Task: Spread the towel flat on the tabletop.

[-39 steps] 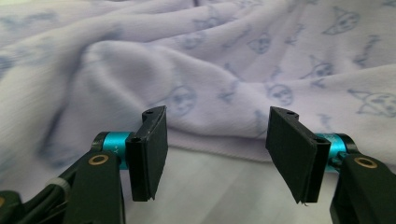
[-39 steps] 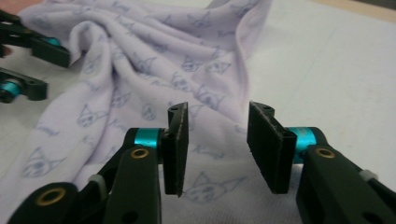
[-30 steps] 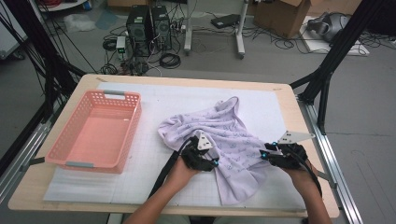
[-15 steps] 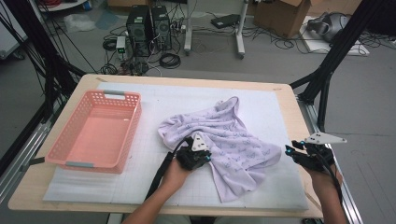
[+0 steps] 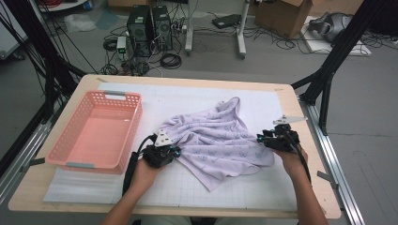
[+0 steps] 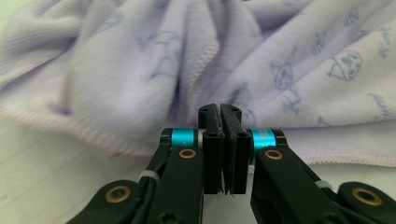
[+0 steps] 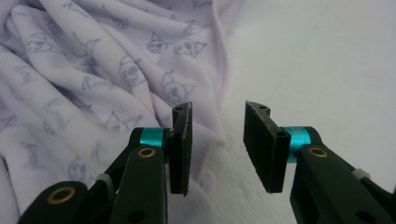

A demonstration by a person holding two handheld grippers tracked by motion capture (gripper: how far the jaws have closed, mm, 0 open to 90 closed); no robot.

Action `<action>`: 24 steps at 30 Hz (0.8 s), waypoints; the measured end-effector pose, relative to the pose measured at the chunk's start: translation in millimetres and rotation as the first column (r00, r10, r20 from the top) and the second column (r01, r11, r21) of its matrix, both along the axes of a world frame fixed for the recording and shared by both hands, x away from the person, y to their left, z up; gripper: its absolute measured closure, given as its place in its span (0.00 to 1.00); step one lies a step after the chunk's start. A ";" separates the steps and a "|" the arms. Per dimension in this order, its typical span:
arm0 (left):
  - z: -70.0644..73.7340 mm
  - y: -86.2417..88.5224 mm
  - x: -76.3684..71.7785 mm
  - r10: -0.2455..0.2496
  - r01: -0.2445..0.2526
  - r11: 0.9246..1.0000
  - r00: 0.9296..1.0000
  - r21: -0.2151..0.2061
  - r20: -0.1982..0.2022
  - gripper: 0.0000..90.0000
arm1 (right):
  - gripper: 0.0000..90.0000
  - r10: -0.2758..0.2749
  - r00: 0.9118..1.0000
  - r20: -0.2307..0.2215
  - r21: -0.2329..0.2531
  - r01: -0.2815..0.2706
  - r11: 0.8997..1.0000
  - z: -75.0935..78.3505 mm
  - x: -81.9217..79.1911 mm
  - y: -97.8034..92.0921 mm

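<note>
A cluttered lab floor lies beyond the worktop [image 5: 291, 101], where the lilac garment [image 5: 220, 140] sprawls right of centre. The left tongs [image 5: 176, 152], pressed closed, sit at its left edge; the right tongs [image 5: 259, 139] gape open straddling its right hem, likely to pinch there

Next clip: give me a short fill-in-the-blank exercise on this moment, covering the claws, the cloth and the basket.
1. The jaws of the left claw are ____.
2. The jaws of the right claw are ____, at the edge of the lavender cloth.
3. The colour of the empty basket is ____.
4. In the high view, the basket lies to the ____ of the cloth.

Missing words: shut; open; pink; left
</note>
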State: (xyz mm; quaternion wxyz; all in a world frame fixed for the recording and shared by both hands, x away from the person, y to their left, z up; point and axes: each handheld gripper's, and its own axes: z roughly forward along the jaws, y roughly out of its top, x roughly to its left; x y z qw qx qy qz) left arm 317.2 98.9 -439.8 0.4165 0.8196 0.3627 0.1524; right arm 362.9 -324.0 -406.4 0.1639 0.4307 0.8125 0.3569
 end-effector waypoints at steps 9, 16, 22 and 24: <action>1.5 6.8 4.4 0.041 -0.041 0.999 0.999 -0.018 0.024 0.97 | 0.74 0.113 0.988 -0.106 -0.091 -0.123 0.988 -24.6 30.7 29.5; -3.0 6.6 12.3 0.085 -0.084 0.996 0.996 -0.007 0.031 0.97 | 0.96 0.032 0.999 0.044 -0.179 -0.023 0.984 -14.7 49.5 31.1; -3.6 1.6 14.0 0.094 -0.093 0.995 0.992 -0.022 0.079 0.91 | 0.96 -0.211 0.941 0.266 -0.203 0.269 0.942 -4.4 58.8 15.3; -2.7 0.0 13.6 0.084 -0.081 0.996 0.994 -0.047 0.069 0.71 | 0.95 -0.256 0.929 0.266 -0.177 0.308 0.935 -3.0 59.7 9.9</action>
